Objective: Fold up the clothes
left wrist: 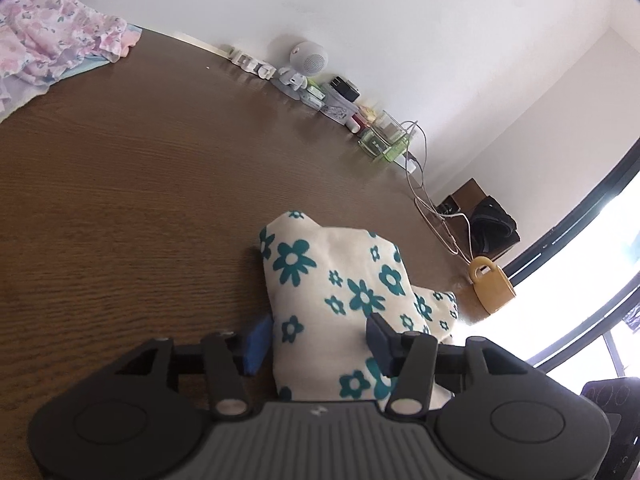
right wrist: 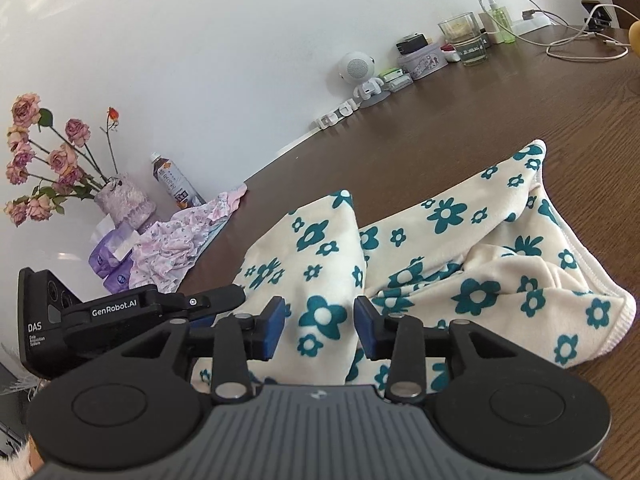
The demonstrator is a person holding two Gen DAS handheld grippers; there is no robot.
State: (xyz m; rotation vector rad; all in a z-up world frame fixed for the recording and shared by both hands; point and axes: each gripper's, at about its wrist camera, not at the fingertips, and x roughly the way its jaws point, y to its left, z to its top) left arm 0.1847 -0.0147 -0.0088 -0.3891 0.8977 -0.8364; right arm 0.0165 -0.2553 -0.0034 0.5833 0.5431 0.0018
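Saw the flower cloth, cream with teal flowers, lying crumpled on the brown table, close to its near edge. Ran long from the near edge out toward the table's far right corner, with the loose hemmed end out there and a raised fold at the near end.

Found both tools at that near end, side by side. Had the left gripper pressed on a thick bunch of the cloth, one blue pad on each side, with the bunch standing up off the table. Had the right gripper around the raised fold, pads a little apart with cloth between them; could not tell for sure if squeezed tight or only resting there. Sat just beside each other, so neither much nearer to the cloth than the other.

Left bare wood beyond the cloth, out toward the far edge, so probably room enough to pull or lay the cloth flat. Kept well apart from the cloth: a pink flowery pile of clothes at the far left corner, a small white speaker and a glass along the far edge by the wall. Lay nearer: white cables and a yellow mug by the right edge, the likeliest things to snag or bump.
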